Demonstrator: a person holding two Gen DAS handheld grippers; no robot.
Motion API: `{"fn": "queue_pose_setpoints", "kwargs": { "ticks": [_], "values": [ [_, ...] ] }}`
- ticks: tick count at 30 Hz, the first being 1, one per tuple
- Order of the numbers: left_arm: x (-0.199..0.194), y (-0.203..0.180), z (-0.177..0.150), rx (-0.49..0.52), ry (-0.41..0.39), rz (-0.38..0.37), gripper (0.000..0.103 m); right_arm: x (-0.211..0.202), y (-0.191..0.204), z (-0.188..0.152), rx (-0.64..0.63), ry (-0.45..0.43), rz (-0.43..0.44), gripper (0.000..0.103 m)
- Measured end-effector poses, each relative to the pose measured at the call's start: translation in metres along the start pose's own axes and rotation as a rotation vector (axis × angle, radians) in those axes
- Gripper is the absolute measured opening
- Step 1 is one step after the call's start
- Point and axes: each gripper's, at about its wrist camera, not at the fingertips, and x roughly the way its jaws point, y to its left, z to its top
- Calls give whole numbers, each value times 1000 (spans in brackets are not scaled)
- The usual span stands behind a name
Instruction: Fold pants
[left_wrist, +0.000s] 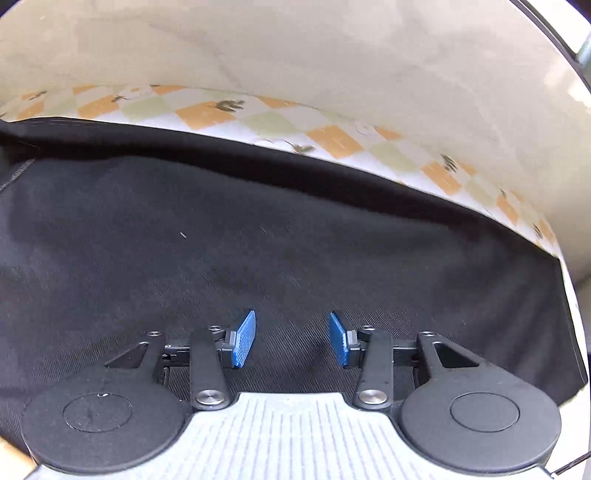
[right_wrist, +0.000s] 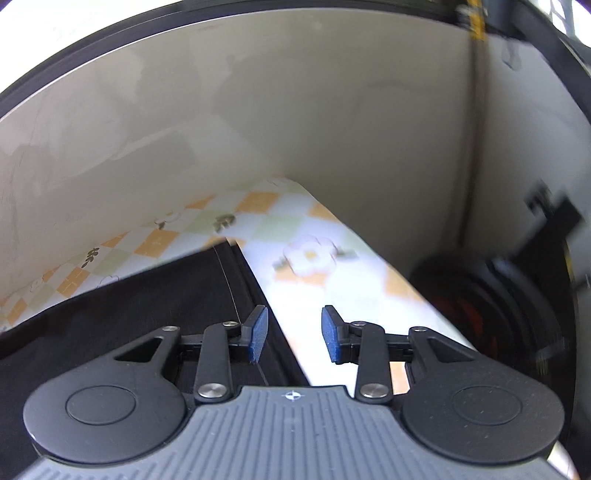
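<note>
A: Wall (right_wrist: 258, 122)?
B: Plain cream, glossy — meets a 2nd wall at a corner on the rt.
A: Table?
B: Cloth (left_wrist: 207, 110) w/ orange, green & white diamonds, pushed against the wall. Dark blurred gear (right_wrist: 491, 295) beside it — can't tell what.

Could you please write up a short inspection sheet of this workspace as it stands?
Surface: table under a diamond-patterned orange, green and white cloth.
Job's things: black fabric pants lying flat, one edge running past the right gripper.
Clutter: nothing seen.
Grippers: left gripper over the pants, blue fingers apart, nothing between; right likewise open, empty.
Cables: nothing seen.
Surroundings: pale wall; blurred dark objects beside the table.
</note>
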Motion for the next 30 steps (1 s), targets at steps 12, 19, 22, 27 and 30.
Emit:
{"fn": "queue_pose_setpoints", "kwargs": {
  "ticks": [12, 19, 22, 27, 30],
  "values": [
    [-14, -6, -32, 70, 54, 20, 46, -6, -5, -34, 196, 105, 80, 40],
    [-21, 8, -35, 44, 68, 50, 47, 3, -6, -37, 287, 122, 66, 19],
    [-23, 15, -32, 21, 72, 63, 47, -12, 2, -31, 272, 51, 58, 5],
    [-29, 24, -29, -13, 73, 72, 47, -58, 32, -6, 125, -147, 42, 4],
    [-30, 27, -29, -15, 79, 66, 47, -58, 26, 0, 133, -151, 12, 4]
  ]
}}
